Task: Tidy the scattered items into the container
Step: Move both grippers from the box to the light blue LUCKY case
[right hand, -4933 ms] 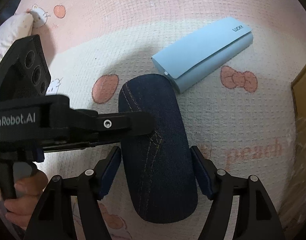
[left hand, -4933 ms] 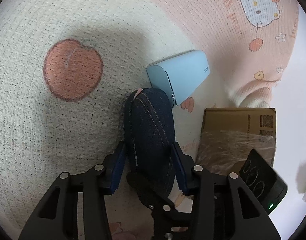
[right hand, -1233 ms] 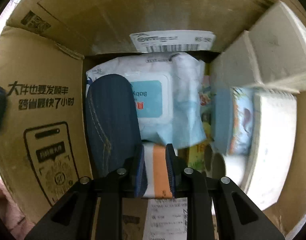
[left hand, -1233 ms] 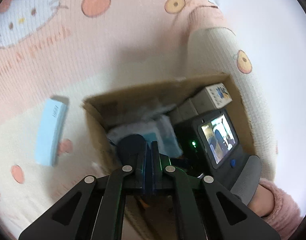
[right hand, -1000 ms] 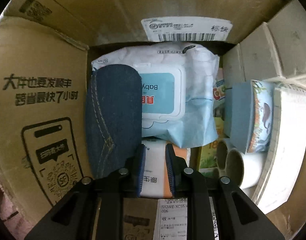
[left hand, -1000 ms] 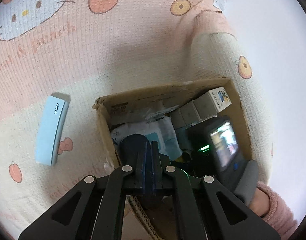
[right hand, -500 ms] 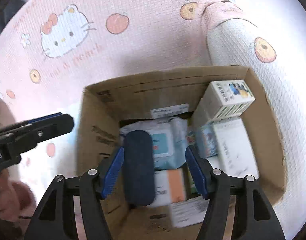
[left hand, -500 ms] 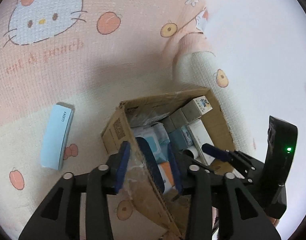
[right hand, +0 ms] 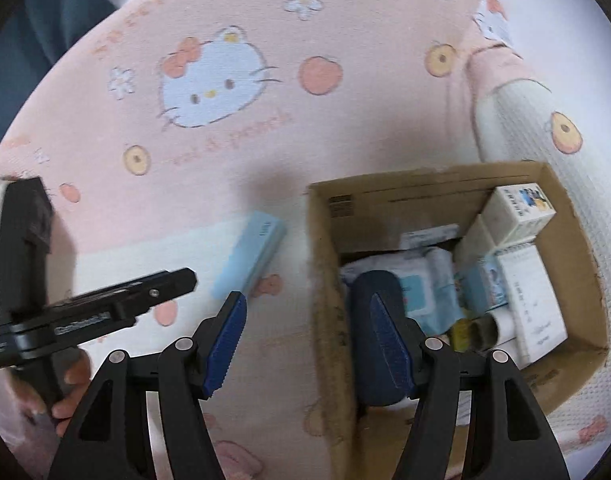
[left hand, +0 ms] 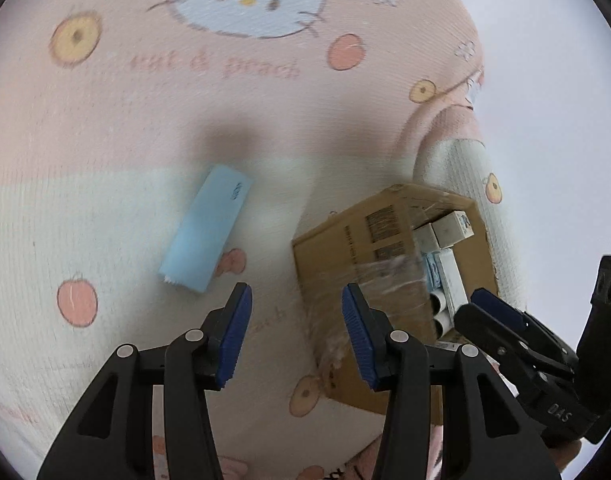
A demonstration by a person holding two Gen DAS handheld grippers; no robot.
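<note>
Both the left gripper (left hand: pixel 293 332) and right gripper (right hand: pixel 305 344) hang spread, left jaws widening, nothing between. The pale-blue case (left hand: pixel 207 228) lies beside the cardboard box (left hand: pixel 329 264); its seemingly slick shell could slip from pads.

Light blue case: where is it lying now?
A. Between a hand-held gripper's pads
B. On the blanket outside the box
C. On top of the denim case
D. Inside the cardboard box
B: the light blue case lies on the blanket, left of the cardboard box.
</note>
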